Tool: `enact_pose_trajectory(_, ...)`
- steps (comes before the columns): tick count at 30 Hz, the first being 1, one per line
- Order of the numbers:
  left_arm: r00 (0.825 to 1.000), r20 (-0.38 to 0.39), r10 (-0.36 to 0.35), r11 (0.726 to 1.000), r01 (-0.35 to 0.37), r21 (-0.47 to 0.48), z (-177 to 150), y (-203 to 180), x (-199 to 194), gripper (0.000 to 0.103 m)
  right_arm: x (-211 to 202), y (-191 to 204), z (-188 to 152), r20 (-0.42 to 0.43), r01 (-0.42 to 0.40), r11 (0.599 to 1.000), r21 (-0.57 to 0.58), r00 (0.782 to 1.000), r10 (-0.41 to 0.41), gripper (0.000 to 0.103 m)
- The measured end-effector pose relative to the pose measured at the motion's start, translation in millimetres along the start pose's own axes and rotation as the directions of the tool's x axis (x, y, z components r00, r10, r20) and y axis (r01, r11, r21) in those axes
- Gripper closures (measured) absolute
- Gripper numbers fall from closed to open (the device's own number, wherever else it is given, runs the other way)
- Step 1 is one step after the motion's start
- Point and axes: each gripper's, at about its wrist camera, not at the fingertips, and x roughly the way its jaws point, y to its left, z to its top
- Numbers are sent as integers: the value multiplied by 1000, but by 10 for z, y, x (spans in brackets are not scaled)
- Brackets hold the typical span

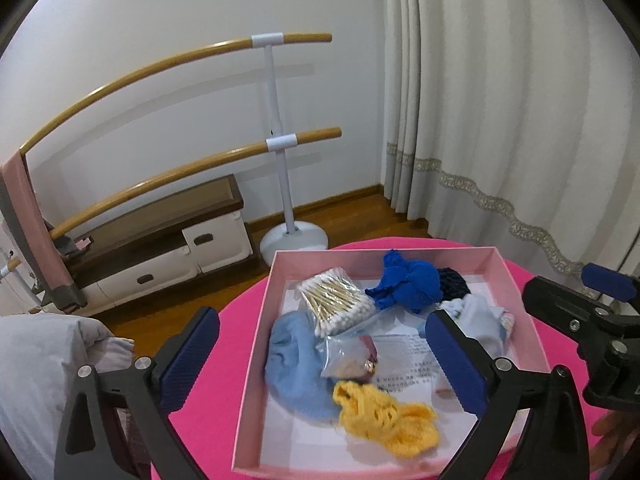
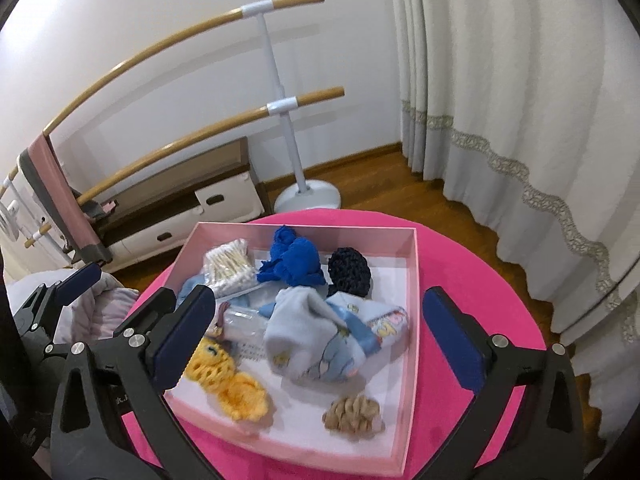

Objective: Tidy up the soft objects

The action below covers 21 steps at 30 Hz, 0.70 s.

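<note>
On the pink surface (image 2: 460,276), the pink box (image 2: 412,280) of soft things lies under both claws, left claw (image 1: 324,354) and right claw (image 2: 320,336) spread wide, grasping nothing. The left claw's finger hides the beige scrunchie (image 2: 352,414); the pale blue sock (image 2: 316,340) looks blurred.

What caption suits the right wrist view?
Open right gripper above pink box holding pale blue sock.

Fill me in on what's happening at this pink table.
A person holds two grippers over a pink box of soft things on the round pink table. The left gripper and right gripper both hover with jaws open, holding nothing. Inside lie a yellow knit piece, blue knit piece, printed cloth and cotton swabs.
</note>
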Motion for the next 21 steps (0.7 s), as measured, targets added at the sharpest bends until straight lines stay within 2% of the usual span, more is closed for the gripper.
enact_pose_trajectory(5,999,49,-4,1000,4,3,-190,27,-436,0,-438,10,-215,79,26,1000,13,996,-27,0)
enact_pose_trajectory(13,992,122,-19,1000,17,13,-593,46,-1195,0,-1116,102,-636,183,97,995,3,978,-96,0)
enact_pose_trajectory(21,979,201,-24,1000,23,5,-1076,59,-1926,0,-1758,212,-1053,260,85,996,8,962,-84,0)
